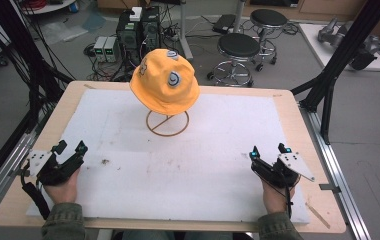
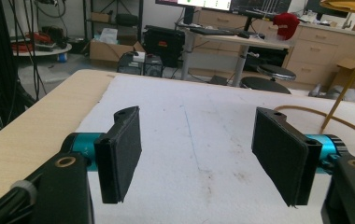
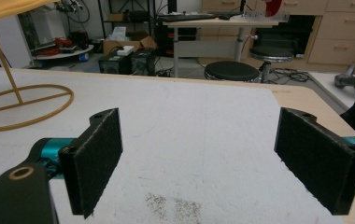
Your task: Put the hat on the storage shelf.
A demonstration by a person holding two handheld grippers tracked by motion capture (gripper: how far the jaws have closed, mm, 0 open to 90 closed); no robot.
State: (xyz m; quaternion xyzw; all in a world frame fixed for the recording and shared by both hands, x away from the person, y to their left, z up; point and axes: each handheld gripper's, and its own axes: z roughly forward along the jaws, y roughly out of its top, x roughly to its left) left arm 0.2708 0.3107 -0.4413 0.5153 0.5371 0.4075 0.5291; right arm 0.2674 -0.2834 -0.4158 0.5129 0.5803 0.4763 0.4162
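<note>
- Both hands resting at near edge of table (image 1: pixel 288 107), sleeves coming in from bottom of high view.
- L gripper (image 1: pixel 71 147) sitting near-left on white mat (image 1: pixel 203 165), jaws spread wide w/ nothing between; same in left gripper view, pads (image 2: pixel 119 154) well apart over bare mat.
- R gripper (image 1: pixel 269 150) sitting near-right, jaws also wide apart & empty; right gripper view is showing pads (image 3: pixel 94 156) w/ only mat and some dark crumbs (image 3: pixel 173 205) between.
- Orange hat (image 1: pixel 165 80) is sitting far-centre on wire stand (image 1: pixel 167 124), brim hanging down around the top; well apart from both grippers.
- Stand's ring base is lying flat on mat; thin upright rod is visible in right gripper view (image 3: pixel 5 60).
- Judgement: step in hand = reaching fwd toward hat, nothing gripped yet.
- To do it well: be bringing both grippers in from L and R sides of brim together, keeping jaws wide until brim cloth is between pads.
- Pinch fabric only, not the rod — stand looks light, prob tipping if bumped or dragged.
- Lifting straight up afterwards should be clearing the stand top w/o snagging; uneven pull may be tilting hat or toppling stand.
- Soft cloth, so grip deep enough on brim to be avoiding slip.
</note>
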